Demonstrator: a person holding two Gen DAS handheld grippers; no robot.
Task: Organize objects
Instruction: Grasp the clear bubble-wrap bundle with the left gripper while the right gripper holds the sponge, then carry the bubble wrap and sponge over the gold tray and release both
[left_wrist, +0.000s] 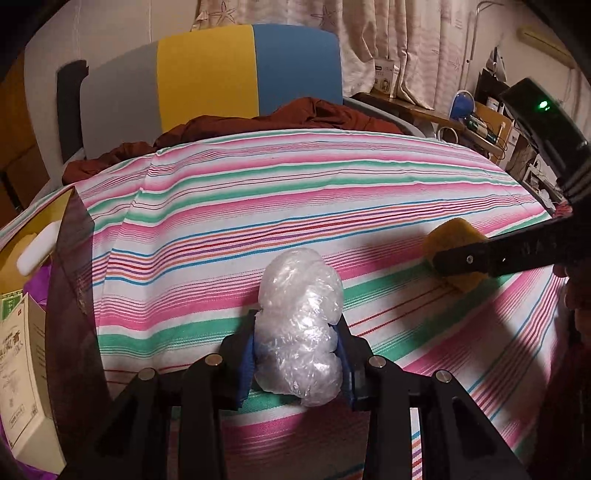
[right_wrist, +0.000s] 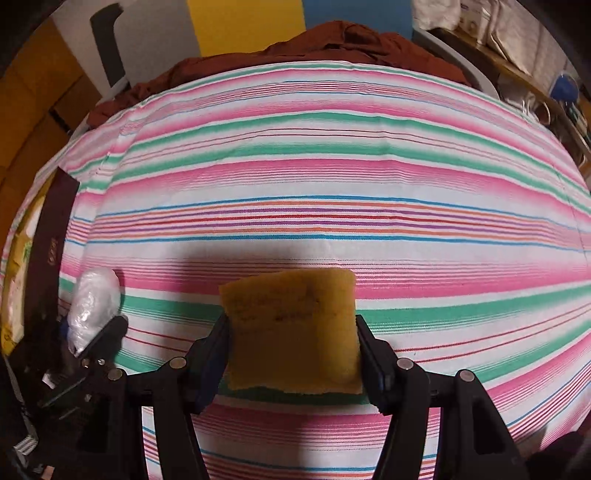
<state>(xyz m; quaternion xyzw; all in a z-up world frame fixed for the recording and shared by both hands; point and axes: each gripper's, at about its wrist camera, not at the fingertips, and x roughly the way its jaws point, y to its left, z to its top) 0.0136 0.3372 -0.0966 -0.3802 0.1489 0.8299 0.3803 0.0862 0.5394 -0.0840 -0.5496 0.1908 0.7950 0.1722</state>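
Note:
My left gripper (left_wrist: 299, 347) is shut on a crumpled clear plastic bag (left_wrist: 300, 325), held just over the striped cloth (left_wrist: 258, 206). My right gripper (right_wrist: 291, 343) is shut on a yellow sponge (right_wrist: 291, 328) with a green underside, also low over the striped cloth (right_wrist: 332, 177). In the left wrist view the right gripper (left_wrist: 443, 264) and its sponge (left_wrist: 450, 236) sit to the right. In the right wrist view the left gripper (right_wrist: 96, 332) and its plastic bag (right_wrist: 94, 299) sit at the far left.
A dark translucent bin (left_wrist: 70, 295) at the left edge holds boxes and a white block (left_wrist: 37, 254); its wall also shows in the right wrist view (right_wrist: 51, 236). A dark red garment (left_wrist: 236, 125) lies beyond the cloth, before a grey-yellow-blue chair back (left_wrist: 207, 74). A cluttered shelf (left_wrist: 480, 118) stands far right.

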